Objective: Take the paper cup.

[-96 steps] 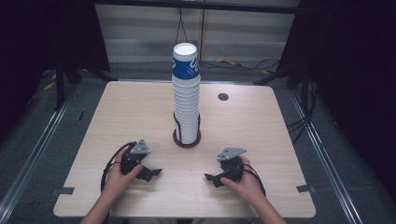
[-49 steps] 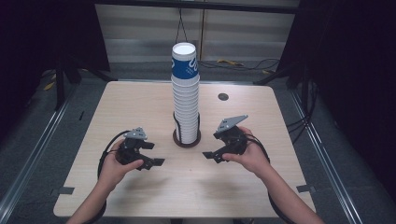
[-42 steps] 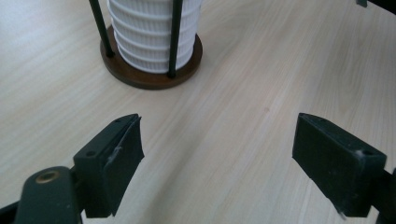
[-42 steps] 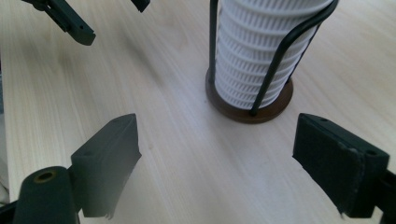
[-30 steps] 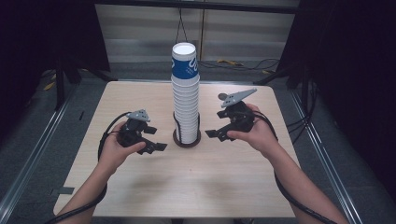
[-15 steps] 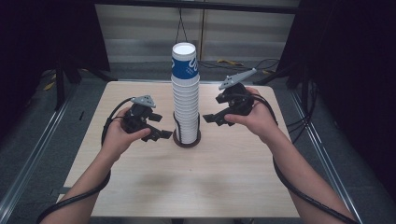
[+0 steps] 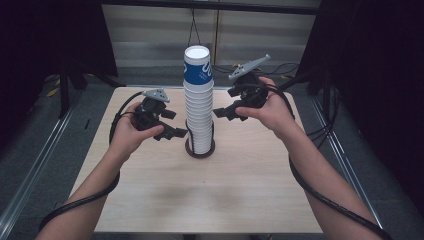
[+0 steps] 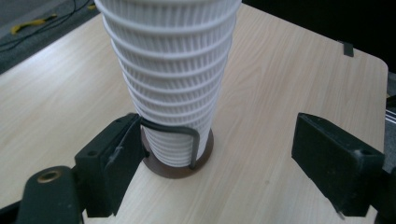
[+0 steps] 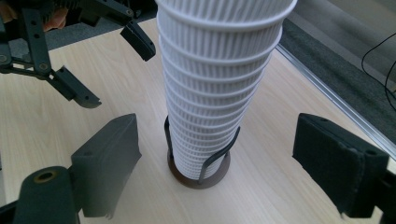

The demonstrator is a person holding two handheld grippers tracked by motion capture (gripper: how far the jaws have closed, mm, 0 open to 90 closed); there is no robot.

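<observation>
A tall stack of white ribbed cups (image 7: 199, 117) with a blue cup (image 7: 198, 66) on top stands in a dark wire holder (image 7: 200, 149) at the middle of the wooden table (image 7: 250, 195). My left gripper (image 7: 173, 124) hovers just left of the stack, low down, jaws open and pointing at it. My right gripper (image 7: 227, 103) is held higher on the stack's right side, also open. In the left gripper view the stack (image 8: 173, 70) rises beside the left jaw, untouched. The right gripper view has the stack (image 9: 219, 84) between the wide jaws, with the left gripper (image 9: 109, 65) beyond it.
A small dark round mark lies on the table behind the stack, near the far edge. Black cables (image 7: 310, 180) trail from both grippers along the forearms. Metal floor rails (image 7: 35, 165) run beside the table. Dark stands and curtains surround it.
Both hands have risen from the near part of the table and moved forward and inward, so the grippers now flank the cup stack. Jaws look unchanged.
</observation>
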